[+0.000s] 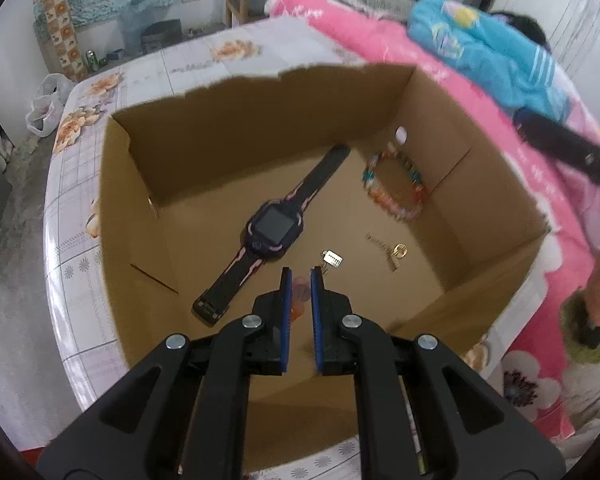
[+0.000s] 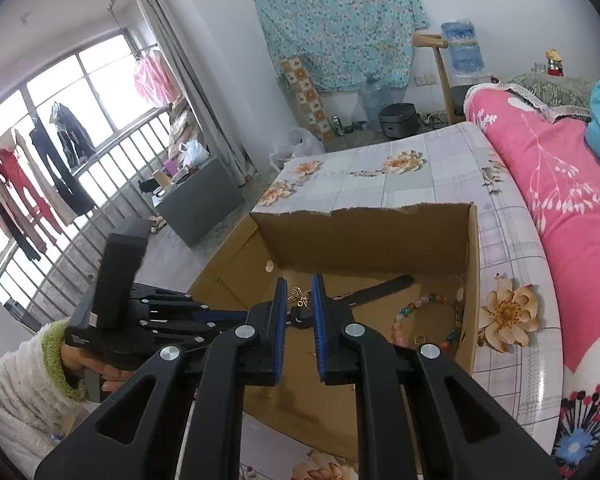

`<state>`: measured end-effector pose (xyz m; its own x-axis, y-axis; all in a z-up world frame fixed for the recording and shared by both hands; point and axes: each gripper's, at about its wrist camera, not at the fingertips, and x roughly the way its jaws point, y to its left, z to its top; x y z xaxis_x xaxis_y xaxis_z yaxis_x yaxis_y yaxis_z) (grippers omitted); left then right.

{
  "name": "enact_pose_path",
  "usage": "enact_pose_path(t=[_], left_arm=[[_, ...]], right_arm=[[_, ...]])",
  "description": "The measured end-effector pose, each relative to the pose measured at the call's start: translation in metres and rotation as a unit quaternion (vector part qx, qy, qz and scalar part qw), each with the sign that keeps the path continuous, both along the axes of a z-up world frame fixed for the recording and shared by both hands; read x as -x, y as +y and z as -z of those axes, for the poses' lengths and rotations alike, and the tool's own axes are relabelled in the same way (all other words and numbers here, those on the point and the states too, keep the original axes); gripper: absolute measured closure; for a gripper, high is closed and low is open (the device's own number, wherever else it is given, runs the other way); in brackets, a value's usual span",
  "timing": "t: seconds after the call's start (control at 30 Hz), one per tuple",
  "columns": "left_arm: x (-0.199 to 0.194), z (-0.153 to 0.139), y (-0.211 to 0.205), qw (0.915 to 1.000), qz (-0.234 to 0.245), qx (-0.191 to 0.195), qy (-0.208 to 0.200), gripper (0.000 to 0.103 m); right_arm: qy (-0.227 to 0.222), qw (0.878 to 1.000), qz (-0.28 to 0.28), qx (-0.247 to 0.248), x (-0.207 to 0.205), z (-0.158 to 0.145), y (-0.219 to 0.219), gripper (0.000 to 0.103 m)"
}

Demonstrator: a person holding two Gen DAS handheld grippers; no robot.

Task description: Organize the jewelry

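Both grippers hung over the box (image 1: 480,280) on the bed. The left gripper (image 1: 298,280) pinched orange beads (image 1: 299,300) near the watch (image 1: 272,228); the right gripper (image 2: 299,285) clasped a gold butterfly charm (image 2: 300,296) — each apparently due for release inside.

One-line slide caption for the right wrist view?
Right gripper jaws hold a gold butterfly charm over the cardboard box.

Open brown cardboard box (image 1: 452,264) sitting on the floral-print tablecloth (image 1: 76,216). Inside: black smartwatch (image 1: 270,230) lying diagonally mid-floor, colourful bead bracelet (image 1: 396,188) off to its right near the wall, small gold ring (image 1: 401,251) just in front of that. Pink flowered quilt (image 2: 560,184) right of the box.
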<state>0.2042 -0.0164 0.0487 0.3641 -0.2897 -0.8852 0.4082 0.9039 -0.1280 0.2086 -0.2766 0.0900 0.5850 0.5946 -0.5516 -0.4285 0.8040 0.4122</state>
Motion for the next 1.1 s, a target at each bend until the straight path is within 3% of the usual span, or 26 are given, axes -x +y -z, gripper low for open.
enact_pose_path(t=[0.13,0.23,0.3,0.5,0.57,0.6,0.67,0.83,1.1], left_arm=[[-0.003,0.004,-0.001,0.9999,-0.001,-0.001,0.011,0.094],[-0.002,0.000,0.004,1.0000,-0.006,0.003,0.006,0.086],[-0.001,-0.004,0.005,0.9999,-0.010,0.007,-0.001,0.085],[0.018,-0.031,0.019,0.9971,-0.026,0.029,-0.065,0.067],[0.028,-0.040,0.023,0.9949,-0.032,0.028,-0.091,0.056],[0.033,-0.045,0.026,0.9932,-0.038,0.028,-0.106,0.053],[0.040,-0.052,0.032,0.9904,-0.048,0.029,-0.127,0.038],[0.052,-0.064,0.041,0.9836,-0.064,0.023,-0.167,0.021],[0.060,-0.064,0.050,0.9816,-0.067,0.030,-0.176,0.018]], right_arm=[[0.005,1.000,0.000,0.003,-0.002,0.004,-0.001,0.090],[0.011,1.000,0.001,0.006,-0.005,0.006,-0.001,0.090],[0.013,1.000,0.001,0.010,-0.007,0.007,0.001,0.090],[0.044,0.999,-0.014,0.006,-0.019,0.009,0.007,0.090],[0.070,0.997,-0.023,0.012,-0.030,0.013,0.013,0.090],[0.091,0.995,-0.032,0.015,-0.039,0.016,0.019,0.090],[0.125,0.991,-0.044,0.023,-0.050,0.024,0.028,0.090],[0.214,0.973,-0.055,0.072,-0.085,0.053,0.056,0.090],[0.270,0.948,-0.044,0.162,-0.115,0.092,0.087,0.090]])
